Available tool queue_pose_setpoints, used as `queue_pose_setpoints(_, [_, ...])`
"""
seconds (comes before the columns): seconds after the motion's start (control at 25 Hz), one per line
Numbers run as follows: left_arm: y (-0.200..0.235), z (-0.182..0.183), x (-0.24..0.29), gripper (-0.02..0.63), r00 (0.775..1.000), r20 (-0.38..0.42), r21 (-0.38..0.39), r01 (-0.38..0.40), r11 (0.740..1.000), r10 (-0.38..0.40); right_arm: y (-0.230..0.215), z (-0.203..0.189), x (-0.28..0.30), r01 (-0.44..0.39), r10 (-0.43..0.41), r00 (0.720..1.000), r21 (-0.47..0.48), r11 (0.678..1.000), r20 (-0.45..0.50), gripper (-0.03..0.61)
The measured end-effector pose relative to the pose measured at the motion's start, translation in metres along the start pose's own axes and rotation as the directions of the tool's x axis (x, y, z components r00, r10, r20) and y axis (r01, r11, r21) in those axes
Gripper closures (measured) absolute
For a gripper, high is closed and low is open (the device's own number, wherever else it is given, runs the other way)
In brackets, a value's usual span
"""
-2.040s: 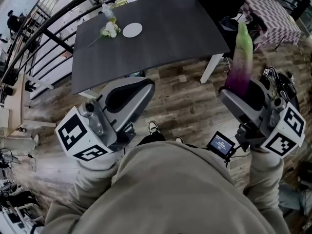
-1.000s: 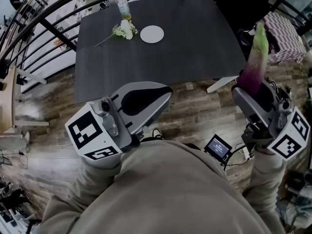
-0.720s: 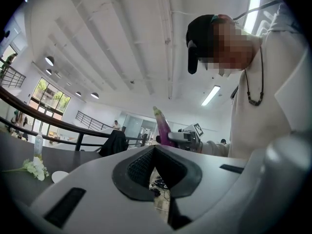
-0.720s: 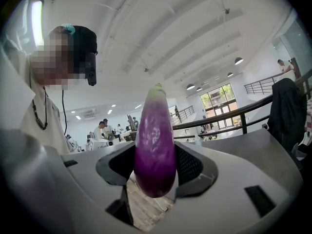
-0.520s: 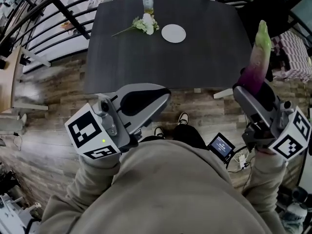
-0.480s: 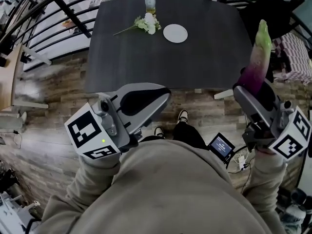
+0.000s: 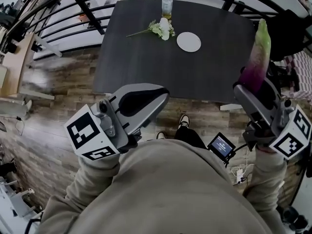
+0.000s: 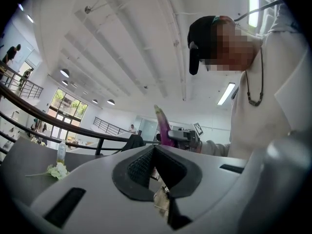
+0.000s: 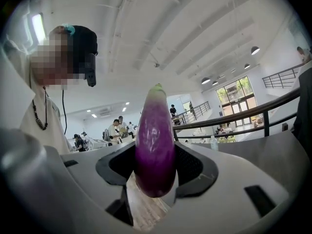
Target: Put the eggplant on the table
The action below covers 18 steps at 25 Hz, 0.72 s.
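Note:
A purple eggplant (image 7: pixel 257 57) with a pale green tip stands upright in my right gripper (image 7: pixel 249 86), which is shut on its lower end. It hangs over the wood floor, just off the near right corner of the dark table (image 7: pixel 146 62). In the right gripper view the eggplant (image 9: pixel 155 145) fills the gap between the pads of the right gripper (image 9: pixel 155 172). My left gripper (image 7: pixel 146 95) is shut and empty, held over the floor in front of the table's near edge. In the left gripper view its pads meet at the left gripper (image 8: pixel 153 151), and the eggplant (image 8: pixel 164 127) shows beyond.
On the table's far side lie a white plate (image 7: pixel 188 41), a bunch of white flowers (image 7: pixel 161 29) and a small bottle (image 7: pixel 167 6). A black railing (image 7: pixel 58 11) runs behind the table. A small screen (image 7: pixel 222 145) hangs at the person's waist. A checked cloth (image 7: pixel 303 74) lies at right.
The table has come nearer and shifted right in the head view. Both grippers have travelled with the person towards it. The eggplant stays upright in the right gripper.

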<state>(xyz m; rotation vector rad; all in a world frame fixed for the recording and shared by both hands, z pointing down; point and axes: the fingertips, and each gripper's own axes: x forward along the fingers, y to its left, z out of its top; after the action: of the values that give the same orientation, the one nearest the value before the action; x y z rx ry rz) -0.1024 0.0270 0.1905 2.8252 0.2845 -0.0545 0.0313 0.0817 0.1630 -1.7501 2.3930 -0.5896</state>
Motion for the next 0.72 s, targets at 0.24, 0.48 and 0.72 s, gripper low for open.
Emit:
queue_pose_setpoints(0.24, [0.004,0.003,0.013,0.609,1.000,0.015,0.030,0.004,1.000,-0.004,-0.008,0.000,-0.002,-0.016,0.016,1.000,-0.016,1.000,0.005,0.337])
queue_pose_setpoints(0.48, [0.030,0.010,0.085,0.609,1.000,0.003,0.025,0.022,0.999,-0.022,-0.077,0.028,-0.015,-0.003,0.003,1.000,0.000,1.000,0.026,0.338])
queue_pose_setpoints(0.72, [0.043,0.021,0.151,0.609,0.999,-0.014,0.045,0.037,0.998,-0.036,-0.133,0.050,-0.040,0.009,-0.011,0.999,0.025,1.000,0.052,0.339])
